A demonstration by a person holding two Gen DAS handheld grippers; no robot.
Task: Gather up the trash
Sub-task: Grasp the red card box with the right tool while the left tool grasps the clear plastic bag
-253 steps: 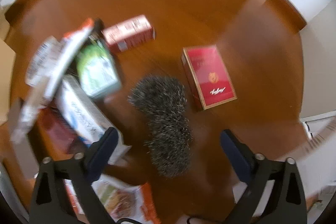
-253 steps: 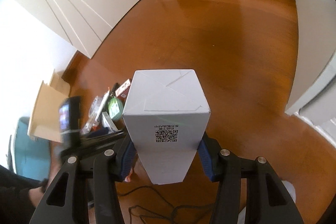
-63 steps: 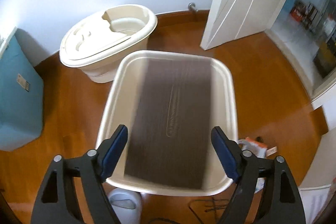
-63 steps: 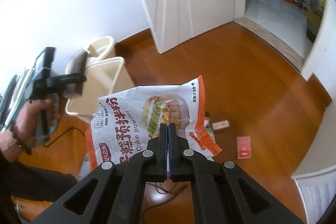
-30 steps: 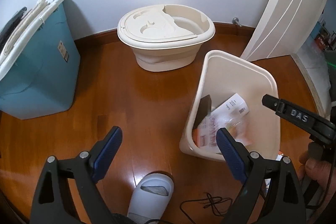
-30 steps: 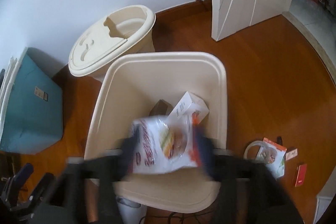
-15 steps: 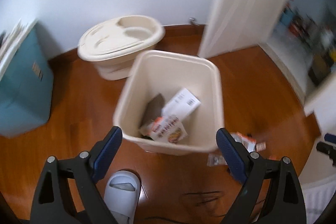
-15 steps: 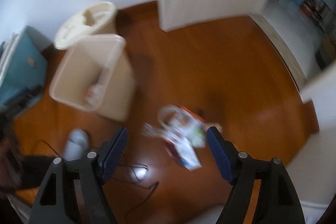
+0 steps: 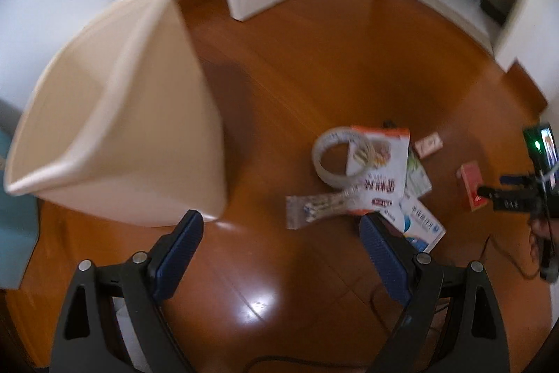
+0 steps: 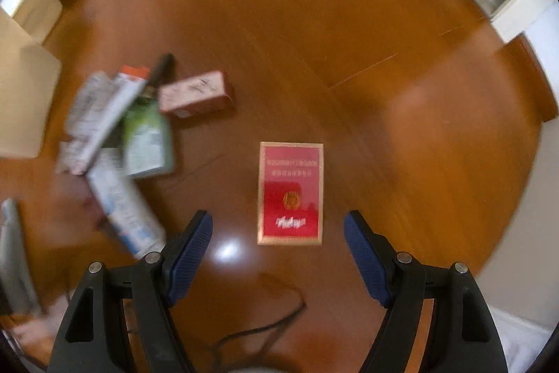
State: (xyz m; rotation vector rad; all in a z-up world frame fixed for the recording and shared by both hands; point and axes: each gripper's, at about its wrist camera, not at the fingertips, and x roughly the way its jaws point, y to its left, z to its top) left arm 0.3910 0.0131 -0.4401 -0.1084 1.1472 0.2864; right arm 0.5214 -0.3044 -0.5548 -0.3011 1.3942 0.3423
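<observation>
Left wrist view: I am holding my left gripper (image 9: 281, 243) angled down at the wooden floor (image 9: 314, 65), its blue-padded jaws spread wide with nothing between them. The cream waste bin (image 9: 139, 114) is standing at the left, its open mouth turned up and leftward. Right of the bin, a heap of trash is lying on the floor: a tape roll (image 9: 337, 159) is resting flat, touching a white-and-orange snack bag (image 9: 379, 170) whose long axis is running away from me. A clear packet (image 9: 314, 207) is pointing toward the bin. A white-and-blue box (image 9: 421, 222) is sitting at the heap's near edge, just beside my right-hand pad. A small red box (image 9: 471, 186) is lying apart, right of the heap. The print on the bag is too blurred to read.

Right wrist view: I am pointing my right gripper (image 10: 277, 249) almost straight down, jaws released and empty. The red box (image 10: 290, 193) is lying flat on the floor between and just beyond the fingertips, its long axis running straight away from me, gold-edged, with a gold emblem and unreadable white script. Left of the red box, a pink carton (image 10: 195, 95) and a green-and-white box (image 10: 146, 138) are lying among blurred wrappers.
</observation>
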